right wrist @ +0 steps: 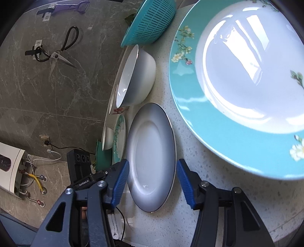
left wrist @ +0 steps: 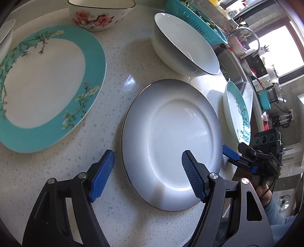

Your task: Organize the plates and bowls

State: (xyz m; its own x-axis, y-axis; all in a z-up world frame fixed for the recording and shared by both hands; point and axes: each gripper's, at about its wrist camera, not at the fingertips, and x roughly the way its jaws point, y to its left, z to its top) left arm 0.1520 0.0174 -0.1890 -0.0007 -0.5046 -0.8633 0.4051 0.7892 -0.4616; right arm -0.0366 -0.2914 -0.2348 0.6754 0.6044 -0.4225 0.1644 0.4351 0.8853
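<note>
The left gripper stands part-open astride the near-left rim of the grey plate, one pad outside the rim, one above the plate; contact cannot be confirmed. The right gripper stands part-open astride the same plate's opposite rim, pads not pressing. The grey plate lies flat on the speckled counter. Beyond it: a white bowl. To its left: a large teal-rimmed plate. Further off: a floral bowl and teal colander.

Grey-white plate — teal-rimmed floral plate — blue-padded gripper.
</note>
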